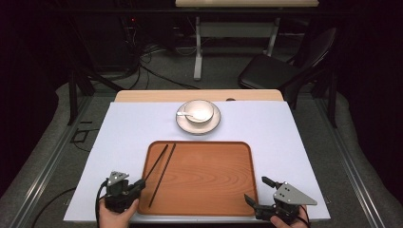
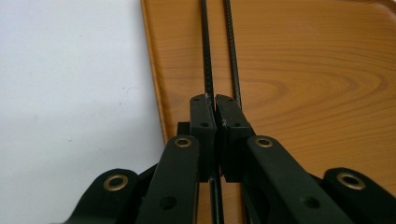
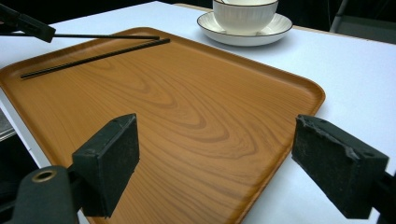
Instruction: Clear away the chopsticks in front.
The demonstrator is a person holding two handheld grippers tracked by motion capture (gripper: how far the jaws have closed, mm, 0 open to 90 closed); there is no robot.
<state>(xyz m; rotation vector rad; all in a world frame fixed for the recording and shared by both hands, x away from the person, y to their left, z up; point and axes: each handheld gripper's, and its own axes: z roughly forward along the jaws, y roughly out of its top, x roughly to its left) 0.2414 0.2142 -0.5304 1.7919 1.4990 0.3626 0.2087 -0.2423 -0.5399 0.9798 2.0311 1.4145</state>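
Black pads of the left tool (image 2: 215, 105) are pressed together, pinching the near end of one chopstick (image 2: 207, 56) at the left edge of the wooden tray (image 2: 303, 70); its twin, the second chopstick (image 2: 232, 51), lies flat just beside it on the tray. Over on the other side, the right tool (image 3: 215, 163) hangs with jaws spread wide, nothing between them, above the tray's near right corner. Beyond the tray, a white bowl (image 1: 198, 110) with a spoon (image 1: 186, 114) sits on a saucer (image 1: 198, 124) on the table (image 1: 285, 137). Risk now: such a thin stick gripped at its very end could swivel or slip out if lifted quickly, and its tip might knock the twin aside
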